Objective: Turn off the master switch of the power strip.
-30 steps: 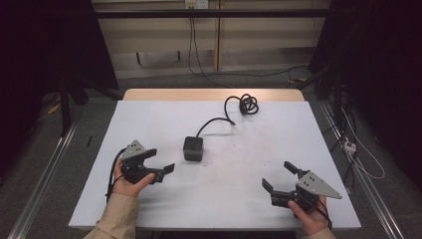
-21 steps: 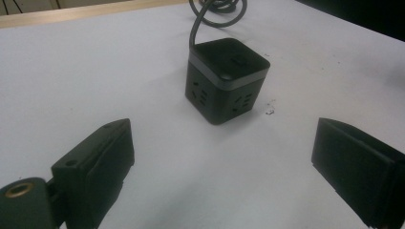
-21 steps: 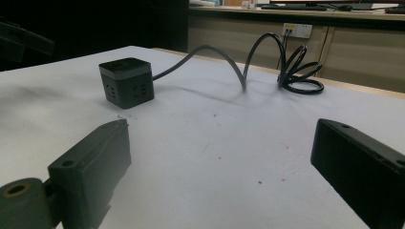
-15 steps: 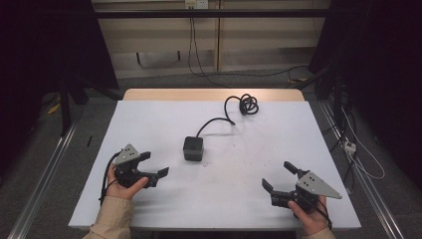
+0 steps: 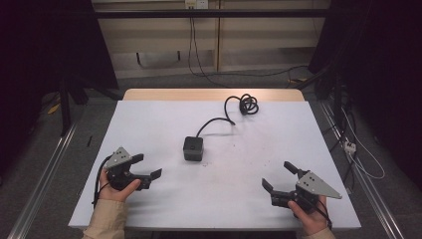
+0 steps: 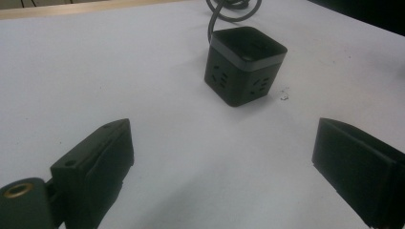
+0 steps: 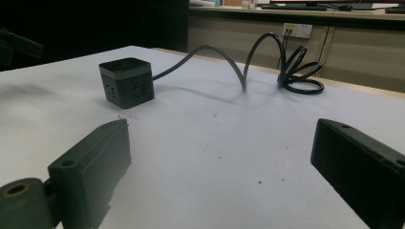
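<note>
Sitting near the middle of the white table is a black cube power socket, its dark cable arching away and ending in a loose coil toward the far edge. Down at the near left, the left claw hangs just over the table with its jaws spread wide and nothing between them, aimed toward the cube; in the left gripper view the socket lies ahead, between and beyond the jaws, clearly apart from them. Over at the near right corner, the right claw is likewise released, jaws wide apart and empty. In the right gripper view the socket stands off to the left, well away, with the cable looping up to the coil behind.
</note>
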`<state>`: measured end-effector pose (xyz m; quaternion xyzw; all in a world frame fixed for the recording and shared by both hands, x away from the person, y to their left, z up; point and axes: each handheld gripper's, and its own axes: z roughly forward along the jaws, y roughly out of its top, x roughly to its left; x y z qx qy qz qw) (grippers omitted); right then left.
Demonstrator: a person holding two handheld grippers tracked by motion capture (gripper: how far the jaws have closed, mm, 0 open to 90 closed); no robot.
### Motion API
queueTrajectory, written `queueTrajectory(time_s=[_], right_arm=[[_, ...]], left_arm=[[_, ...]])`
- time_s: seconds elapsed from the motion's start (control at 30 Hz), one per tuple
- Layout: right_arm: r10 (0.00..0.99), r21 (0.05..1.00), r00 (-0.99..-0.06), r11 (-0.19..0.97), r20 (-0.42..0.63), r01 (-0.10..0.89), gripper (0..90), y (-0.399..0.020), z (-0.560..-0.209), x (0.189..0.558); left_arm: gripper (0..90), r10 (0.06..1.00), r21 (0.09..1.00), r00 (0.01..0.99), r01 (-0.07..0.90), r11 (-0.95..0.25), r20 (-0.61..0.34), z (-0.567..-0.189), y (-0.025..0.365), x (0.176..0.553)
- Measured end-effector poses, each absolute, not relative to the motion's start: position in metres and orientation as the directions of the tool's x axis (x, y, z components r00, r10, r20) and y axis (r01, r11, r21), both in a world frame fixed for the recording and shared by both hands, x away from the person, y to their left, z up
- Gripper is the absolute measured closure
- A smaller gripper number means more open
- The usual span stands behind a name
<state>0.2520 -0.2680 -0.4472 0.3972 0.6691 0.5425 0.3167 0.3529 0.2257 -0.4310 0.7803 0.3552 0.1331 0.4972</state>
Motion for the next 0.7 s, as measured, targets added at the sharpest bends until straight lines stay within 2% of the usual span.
queueTrajectory(time_s=[0.7], right_arm=[[0.875, 0.977, -0.483, 0.097, 0.006, 0.188, 5.7, -0.268, -0.447, 0.252]], left_arm=[[6.5, 0.702, 0.867, 0.696, 0.433, -0.246, -0.148, -0.439, 0.241, 0.348]])
